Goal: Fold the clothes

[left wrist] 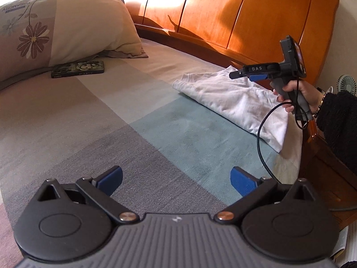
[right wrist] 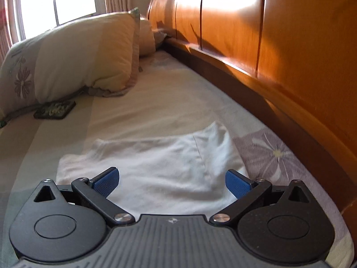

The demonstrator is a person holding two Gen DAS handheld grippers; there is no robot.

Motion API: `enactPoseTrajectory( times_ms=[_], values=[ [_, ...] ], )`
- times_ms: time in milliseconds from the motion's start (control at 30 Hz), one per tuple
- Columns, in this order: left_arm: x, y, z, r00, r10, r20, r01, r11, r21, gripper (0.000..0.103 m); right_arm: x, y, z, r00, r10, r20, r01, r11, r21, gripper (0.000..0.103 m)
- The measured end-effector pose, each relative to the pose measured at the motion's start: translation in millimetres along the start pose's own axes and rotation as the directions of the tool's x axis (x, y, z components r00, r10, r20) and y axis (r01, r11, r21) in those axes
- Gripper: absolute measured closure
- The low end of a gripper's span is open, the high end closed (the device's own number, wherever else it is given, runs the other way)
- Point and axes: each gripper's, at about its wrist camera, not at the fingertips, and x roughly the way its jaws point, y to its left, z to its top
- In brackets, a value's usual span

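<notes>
Both tongs, left (left wrist: 176, 182) and right (right wrist: 171, 182), gape empty above the checked bedsheet (left wrist: 111, 122), folded white garment (right wrist: 160, 167) beside the wooden headboard (left wrist: 223, 15).

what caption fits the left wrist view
Open left claw over the bedsheet; right claw above folded white garment.

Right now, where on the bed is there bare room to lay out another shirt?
Free: the wide grey and teal sheet between the pillow and the folded white shirt, ahead of the left hand-held gripper. Crowded: by the headboard, where the shirt lies under the right hand-held gripper; a dark case lies by the pillow.
</notes>
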Motion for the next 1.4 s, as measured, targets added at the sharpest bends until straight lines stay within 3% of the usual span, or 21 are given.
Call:
enactPoseTrajectory(
  times_ms=[100,200,267,400,533,600,633,700,767,833,967,1033,1233,1400],
  values=[
    [-0.4,-1.3,-0.2,1.0,-0.002,-0.001,0.002,1.0,0.009,0.001,21.6,-8.0,13.8,1.0,-0.02,-0.004,0.02,0.999,0.04,0.0],
    [-0.8,-2.5,-0.3,1.0,-0.005,-0.002,0.005,1.0,0.018,0.001,53.4,-21.1,8.2,0.994,-0.065,-0.091,0.073,0.993,0.09,0.0],
    [-1.1,-3.4,-0.4,1.0,-0.006,-0.003,0.007,1.0,0.024,0.001,52.6,-20.7,9.8,0.991,-0.099,-0.094,0.104,0.993,0.049,0.0],
    [-1.6,-5.1,-0.6,1.0,-0.01,-0.005,0.01,0.999,0.036,0.001,37.0,-20.9,23.9,0.996,-0.088,-0.001,0.088,0.995,0.053,0.0],
    [-2.0,-9.4,-1.3,1.0,0.006,-0.013,-0.005,0.999,0.048,0.001,59.9,-17.4,29.1,0.997,-0.062,-0.034,0.064,0.996,0.066,0.0],
    [-6.0,-11.4,-2.7,1.0,0.022,-0.009,-0.022,0.998,0.063,0.001,74.1,-17.3,28.5,0.991,-0.1,-0.089,0.106,0.992,0.073,0.0],
    [-8.8,-12.0,-3.6,1.0,0.03,-0.004,-0.03,0.997,0.072,0.001,72.5,-15.2,28.6,0.988,-0.127,-0.089,0.134,0.987,0.083,0.0],
    [-14.3,-11.6,-4.8,0.999,0.044,0.01,-0.045,0.995,0.084,0.001,54.9,-2.1,29.0,0.997,-0.073,-0.032,0.075,0.994,0.082,0.0],
    [-19.4,-8.7,-5.4,0.998,0.042,0.036,-0.045,0.997,0.067,0.001,38.2,22.3,27.1,1.0,0.002,-0.009,-0.002,1.0,0.029,0.0],
    [-25.4,-5.1,-5.8,0.997,0.018,0.071,-0.02,0.999,0.029,0.001,32.2,53.7,20.6,0.999,0.022,-0.031,-0.025,0.997,-0.075,0.0],
    [-37.3,-1.8,-3.1,0.994,-0.003,0.106,0.005,1.0,-0.027,0.001,53.5,97.9,2.9,0.996,-0.022,-0.091,0.003,0.978,-0.21,0.0],
    [-44.9,-7.6,-2.2,0.992,0.055,0.115,-0.057,0.998,0.019,0.001,65.8,104.7,-2.7,0.992,-0.048,-0.117,0.026,0.982,-0.186,0.0],
    [-65.2,-26.1,-9.4,0.971,0.18,0.158,-0.206,0.964,0.168,0.001,9.4,100.7,-6.7,0.999,0.021,-0.045,-0.026,0.994,-0.104,0.0],
    [-70.7,-34.4,-21.0,0.97,0.189,0.155,-0.214,0.963,0.161,0.001,-24.8,72.7,-30.8,0.999,0.001,-0.05,-0.003,0.999,-0.036,0.0]
  ],
)
